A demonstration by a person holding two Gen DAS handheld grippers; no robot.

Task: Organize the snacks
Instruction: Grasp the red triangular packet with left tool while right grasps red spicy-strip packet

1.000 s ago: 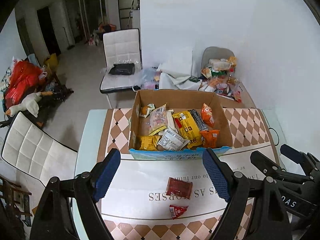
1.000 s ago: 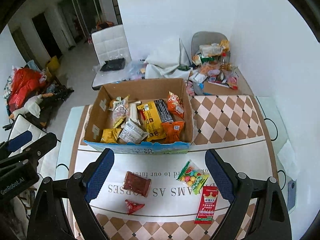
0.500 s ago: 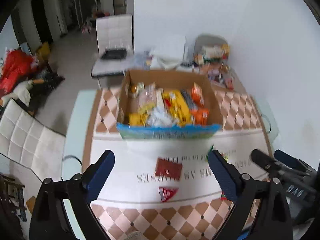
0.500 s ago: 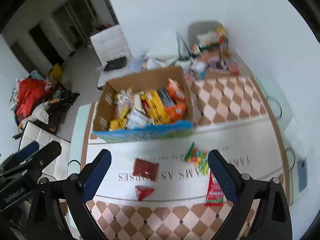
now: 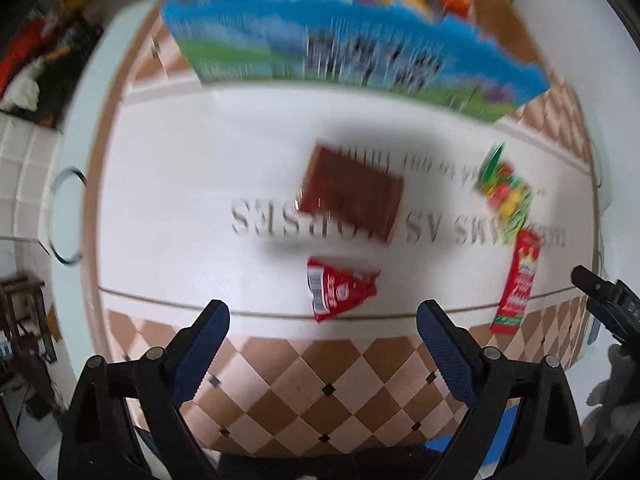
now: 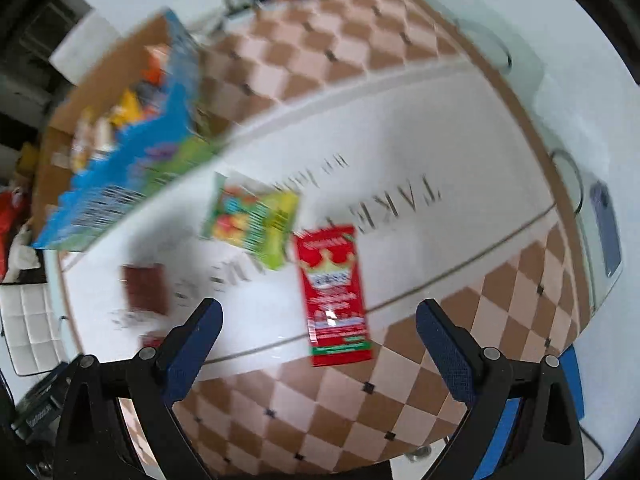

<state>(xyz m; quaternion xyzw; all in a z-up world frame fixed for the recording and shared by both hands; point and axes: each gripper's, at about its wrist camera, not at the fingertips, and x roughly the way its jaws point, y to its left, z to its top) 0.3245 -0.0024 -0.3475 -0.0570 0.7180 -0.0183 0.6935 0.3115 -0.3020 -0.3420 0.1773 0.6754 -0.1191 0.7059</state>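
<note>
As views blur, both claws dropped nearer table [image 5: 280, 380].

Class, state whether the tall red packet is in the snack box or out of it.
Out. The tall red packet lies flat on the tablecloth, apart from the snack box.

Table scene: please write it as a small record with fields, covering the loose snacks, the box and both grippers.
loose snacks on table: four
brown packet: flat on the white printed band, nearest the box
small red packet: crumpled, just ahead of the left gripper
green candy bag: flat, beside the long red packet
long red packet: flat, just ahead of the right gripper
cardboard box: open, holds several snacks, contents blurred
left gripper: open, holds nothing
right gripper: open, holds nothing
</note>
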